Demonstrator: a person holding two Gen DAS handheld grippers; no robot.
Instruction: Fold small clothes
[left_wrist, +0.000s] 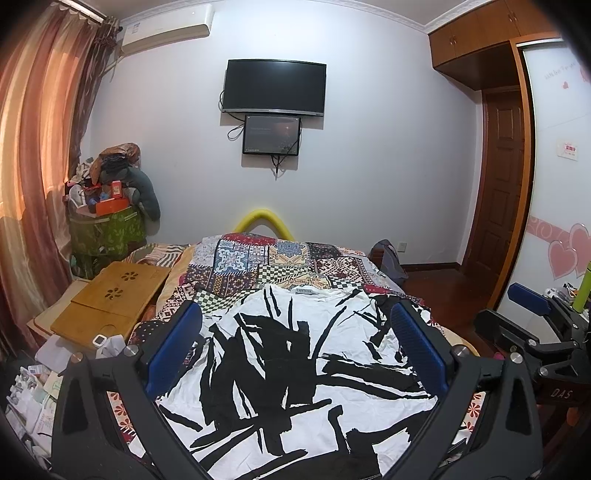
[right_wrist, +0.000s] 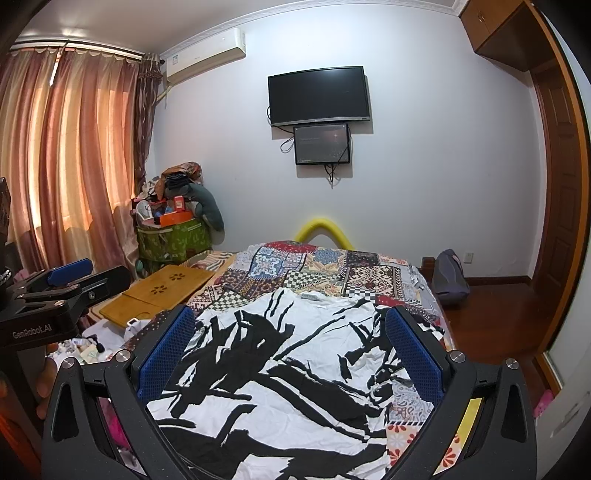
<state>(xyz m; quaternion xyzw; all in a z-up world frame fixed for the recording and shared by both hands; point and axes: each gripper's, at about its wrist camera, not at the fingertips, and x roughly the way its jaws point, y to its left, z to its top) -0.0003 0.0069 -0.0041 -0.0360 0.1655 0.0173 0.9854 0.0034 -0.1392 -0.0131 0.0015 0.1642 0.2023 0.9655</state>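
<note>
A white T-shirt with black brush-stroke print (left_wrist: 295, 369) lies spread flat on the patchwork bedspread (left_wrist: 266, 262), collar toward the far end. My left gripper (left_wrist: 295, 350) hovers above it, wide open and empty, blue pads on either side of the shirt's middle. In the right wrist view the same shirt (right_wrist: 280, 376) lies below my right gripper (right_wrist: 290, 350), also wide open and empty. The right gripper shows at the right edge of the left wrist view (left_wrist: 532, 306); the left gripper shows at the left edge of the right wrist view (right_wrist: 70, 273).
A wooden lap desk (left_wrist: 114, 299) lies at the bed's left edge, with papers and clutter (left_wrist: 33, 387) below it. A green bin piled with things (left_wrist: 107, 221) stands in the corner by the curtains. A bag (right_wrist: 448, 277) and wooden floor lie right of the bed.
</note>
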